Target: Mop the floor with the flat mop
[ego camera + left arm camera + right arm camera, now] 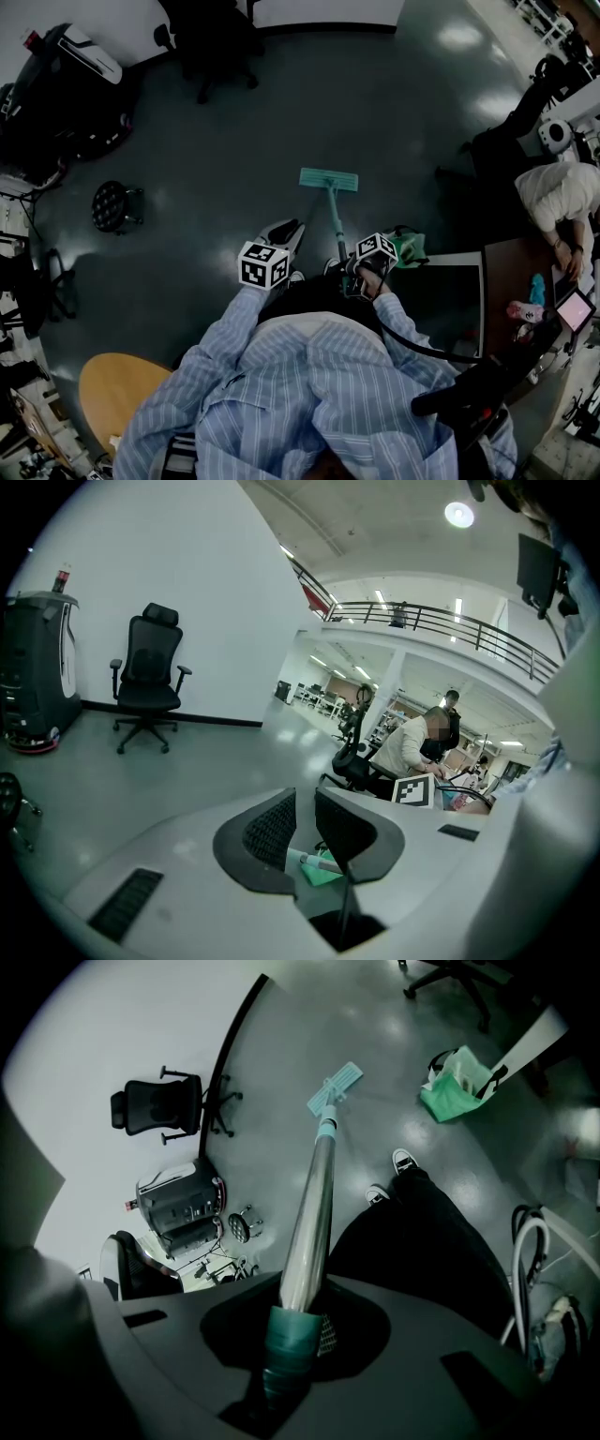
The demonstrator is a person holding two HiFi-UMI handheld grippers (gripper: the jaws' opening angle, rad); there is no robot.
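My right gripper (298, 1321) is clamped on the flat mop's (330, 202) handle (314, 1204), biting the teal grip sleeve (286, 1340) at its top end. My left gripper (305, 832) has its jaws a narrow gap apart with nothing between them and hangs just beside the pole, not touching it. The mop head (336, 1087) lies flat on the floor (375, 112) ahead of my shoes (403, 1160).

The main risk, as I judge it, is leverage. With one grasp at the far end of a long pole, any sideways push could twist the round sleeve in the jaws. That would tip the head onto an edge, so it skips instead of wiping. Bringing the left gripper onto the shaft lower down would steady it. To my right, a green bag (457, 1091) sits on the floor beside the tabletop (511, 281), and a wide stroke that way could snag it. The floor looks glossy and may turn slick once wet.

The shaft is a smooth, shiny metal tube. The sleeve looks like matt ribbed plastic or rubber. The head is a thin teal rectangle joined to the pole by a small collar. The floor is dark, hard and mirror-like, throwing back the ceiling lights.
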